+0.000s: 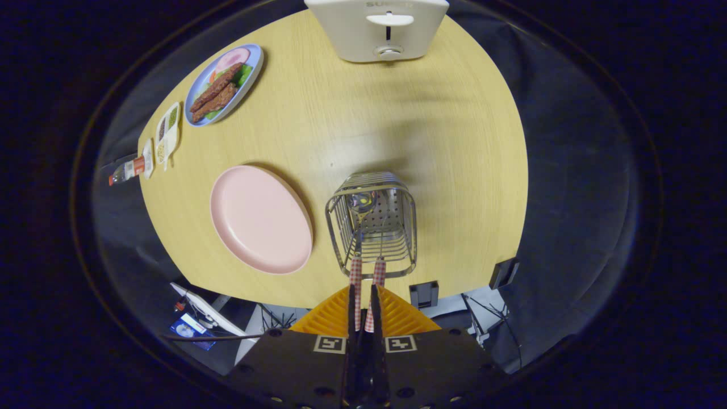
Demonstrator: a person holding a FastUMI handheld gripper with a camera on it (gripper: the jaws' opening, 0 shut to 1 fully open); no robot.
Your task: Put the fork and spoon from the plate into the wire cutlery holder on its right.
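The gripper [364, 309] hangs over the holder [372, 224], its fingers [351, 307] drawn close together and pinching the two checked handles [356, 270] that rise out of the near side of the holder. Both handles seem caught between the fingers, so the grip reads as clenched on them, though how firmly I cannot tell. The heads reach down inside the holder; a shiny spoon [362, 201] bowl glints near its bottom, and the fork's tines are lost among the wires. Just left of the holder lies the pink plate [260, 218], bare of cutlery. By that, the task looks nearly done: both pieces are off the plate and standing in the holder, and what is left is to let go and lift clear. Beyond the holder stands a white toaster [377, 28], and far left of it a plate of food [224, 84].
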